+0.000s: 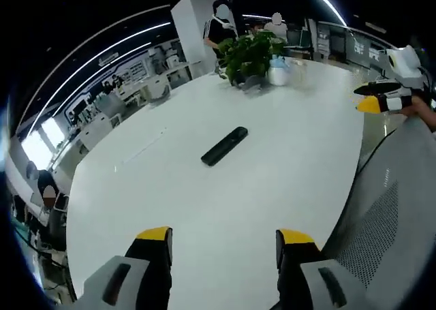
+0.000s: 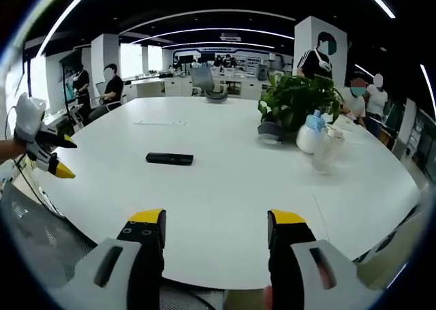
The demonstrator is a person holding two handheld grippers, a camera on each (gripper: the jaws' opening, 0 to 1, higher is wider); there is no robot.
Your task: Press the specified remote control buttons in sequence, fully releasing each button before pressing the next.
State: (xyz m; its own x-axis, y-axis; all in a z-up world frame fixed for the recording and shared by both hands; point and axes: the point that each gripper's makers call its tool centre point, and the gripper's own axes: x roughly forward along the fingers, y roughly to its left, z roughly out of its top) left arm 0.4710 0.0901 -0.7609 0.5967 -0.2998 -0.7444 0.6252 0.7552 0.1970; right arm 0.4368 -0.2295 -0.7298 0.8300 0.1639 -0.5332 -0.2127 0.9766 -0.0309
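A black remote control [image 1: 225, 146] lies flat on the white table [image 1: 272, 187], well ahead of my left gripper [image 1: 223, 244], whose yellow-tipped jaws stand open with nothing between them. In the right gripper view the same remote [image 2: 169, 159] lies left of centre, far beyond my right gripper [image 2: 215, 227], which is also open and holds nothing. The right gripper [image 1: 376, 96] enters the left gripper view at the right edge, held by a hand. The left gripper [image 2: 49, 153] shows at the left edge of the right gripper view.
A potted green plant [image 2: 296, 102] stands on the table with a white bottle [image 2: 310, 134] and a clear glass [image 2: 324, 151] beside it. A grey mesh chair back [image 1: 388, 208] is at my right. People stand and sit around the office beyond the table.
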